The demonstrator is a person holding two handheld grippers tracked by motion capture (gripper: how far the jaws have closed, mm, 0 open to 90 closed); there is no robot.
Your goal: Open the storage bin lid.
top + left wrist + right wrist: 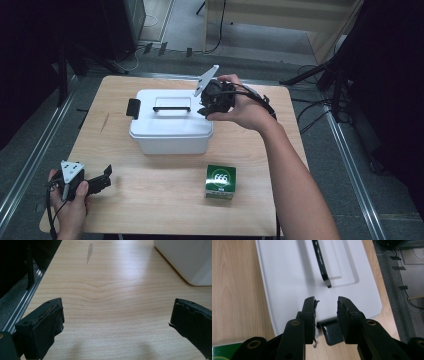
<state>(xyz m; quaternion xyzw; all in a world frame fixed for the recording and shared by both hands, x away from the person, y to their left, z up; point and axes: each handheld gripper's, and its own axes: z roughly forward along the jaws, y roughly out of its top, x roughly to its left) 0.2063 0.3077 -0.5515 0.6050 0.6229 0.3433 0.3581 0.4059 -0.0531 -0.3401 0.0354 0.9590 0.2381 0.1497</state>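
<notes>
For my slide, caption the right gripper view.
Right gripper, jaws narrowly apart, over the white lidded box, above its black side latch.

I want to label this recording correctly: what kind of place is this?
Probably a lab or studio set up for recording, not a home: a small wooden table on grey floor, cables trailing around it, and dark stands alongside.

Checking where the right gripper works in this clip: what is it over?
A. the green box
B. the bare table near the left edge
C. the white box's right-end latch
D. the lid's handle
C: in the right gripper view the right gripper stands just above the black latch at the white box's end, jaws apart, not gripping it.
</notes>
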